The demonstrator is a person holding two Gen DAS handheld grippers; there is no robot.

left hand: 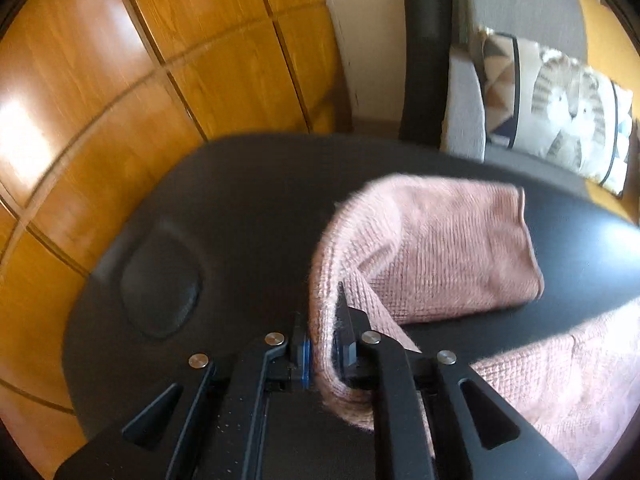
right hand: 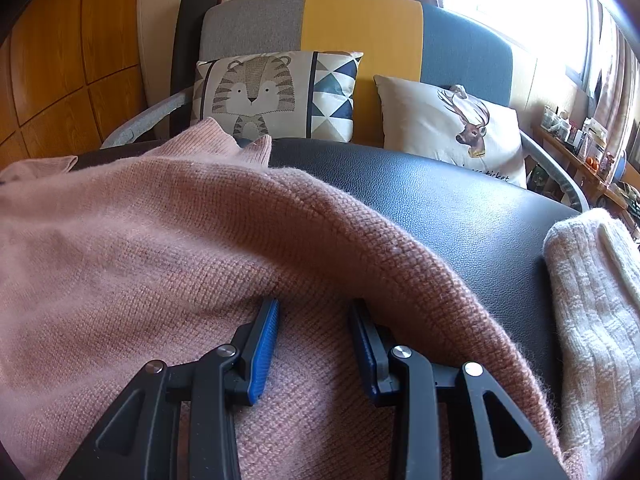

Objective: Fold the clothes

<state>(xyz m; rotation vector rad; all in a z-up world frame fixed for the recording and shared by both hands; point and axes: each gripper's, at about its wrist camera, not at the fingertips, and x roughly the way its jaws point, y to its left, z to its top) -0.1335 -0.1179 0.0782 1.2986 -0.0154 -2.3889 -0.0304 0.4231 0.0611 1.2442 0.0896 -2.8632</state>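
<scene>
Left gripper (left hand: 325,344): jaws narrow, clamped on a fold of the pink sweater (left hand: 432,248); knit bunches between the pads and hangs below them toward 6 o'clock. From the grip, a sleeve runs toward 1 o'clock and lies flat on the black table (left hand: 224,208), its cuff toward 2 o'clock. More of the sweater lies at 4 o'clock in the left view, partly sunlit. Right gripper (right hand: 314,340): jaws part-open, blue pads (right hand: 264,348) exposed, resting over the sweater body (right hand: 140,248); whether the pads press the knit cannot be told, and nothing is pinched between them. A thick folded edge of the sweater curves from 12 o'clock round to 4 o'clock past the right finger. Sweater covers the left and centre of the table in the right view. A cream knit (right hand: 596,300) lies at 3 o'clock, just beside the sweater's edge. Behind the table, at 12 o'clock: a sofa (right hand: 360,20) bearing a tiger cushion (right hand: 256,92) and a deer cushion (right hand: 460,124). Wood panelling (left hand: 120,80) at 10 o'clock in the left view.
</scene>
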